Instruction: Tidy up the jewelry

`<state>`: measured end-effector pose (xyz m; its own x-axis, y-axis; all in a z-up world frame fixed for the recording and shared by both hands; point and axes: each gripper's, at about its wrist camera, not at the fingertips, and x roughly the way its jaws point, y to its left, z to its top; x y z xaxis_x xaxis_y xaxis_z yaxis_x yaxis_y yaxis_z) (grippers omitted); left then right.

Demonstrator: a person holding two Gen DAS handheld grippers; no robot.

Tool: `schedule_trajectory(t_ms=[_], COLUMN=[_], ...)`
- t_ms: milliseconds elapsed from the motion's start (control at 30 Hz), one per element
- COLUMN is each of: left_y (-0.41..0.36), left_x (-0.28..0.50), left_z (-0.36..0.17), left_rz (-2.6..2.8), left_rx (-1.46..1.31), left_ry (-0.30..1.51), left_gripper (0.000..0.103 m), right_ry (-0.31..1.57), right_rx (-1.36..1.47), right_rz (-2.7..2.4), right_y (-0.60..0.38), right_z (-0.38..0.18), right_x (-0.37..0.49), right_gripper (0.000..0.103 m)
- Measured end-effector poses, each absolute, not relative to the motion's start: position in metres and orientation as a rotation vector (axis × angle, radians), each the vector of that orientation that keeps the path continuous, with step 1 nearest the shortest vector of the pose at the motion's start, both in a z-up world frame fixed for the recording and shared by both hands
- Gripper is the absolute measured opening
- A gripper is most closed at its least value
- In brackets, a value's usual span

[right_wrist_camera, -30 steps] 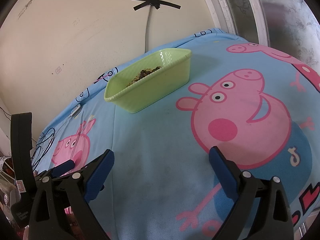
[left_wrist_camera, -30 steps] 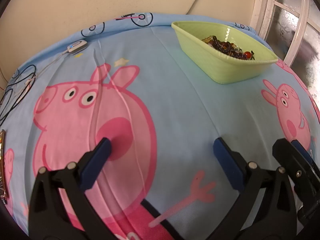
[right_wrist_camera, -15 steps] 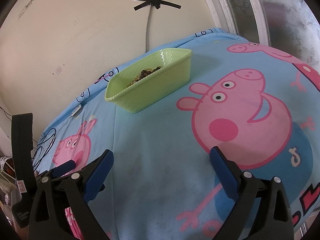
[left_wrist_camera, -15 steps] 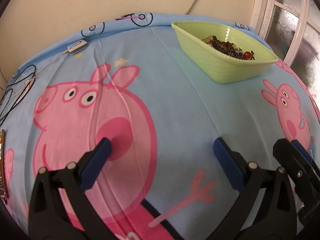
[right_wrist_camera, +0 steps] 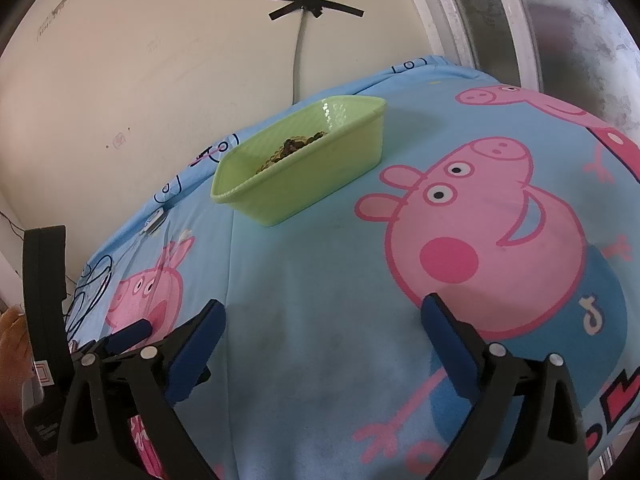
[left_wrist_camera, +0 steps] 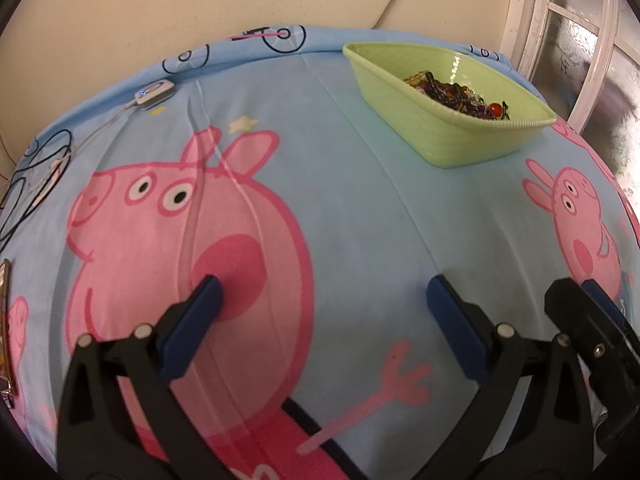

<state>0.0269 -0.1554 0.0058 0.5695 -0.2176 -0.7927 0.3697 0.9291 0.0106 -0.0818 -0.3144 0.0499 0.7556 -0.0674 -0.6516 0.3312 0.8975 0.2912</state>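
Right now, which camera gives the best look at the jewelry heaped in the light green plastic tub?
The left wrist view: the tangled dark bead jewelry shows over the light green plastic tub wall, red bead included. The right wrist view shows only a small strip above the rim.

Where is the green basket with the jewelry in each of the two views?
Left wrist view: green basket at upper right, jewelry inside it.
Right wrist view: basket above center, slightly left, near the wall.
Shared landmark: the small white device on the blue sheet.
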Motion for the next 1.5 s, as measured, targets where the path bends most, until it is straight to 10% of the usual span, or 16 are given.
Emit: schedule_trajectory(t_ms=[1500], left_y=[-0.153], left_x=[0.026], left_z=[0.006], left_rz=[-0.327], left_rx=[0.183], left_ry=[0.914], left_gripper=[0.098], right_ry=[0.629], right_rx=[0.485], right_rz=[-0.189], right_y=[-0.317], right_z=[0.051], right_x=[-0.095], right_gripper=[0.078])
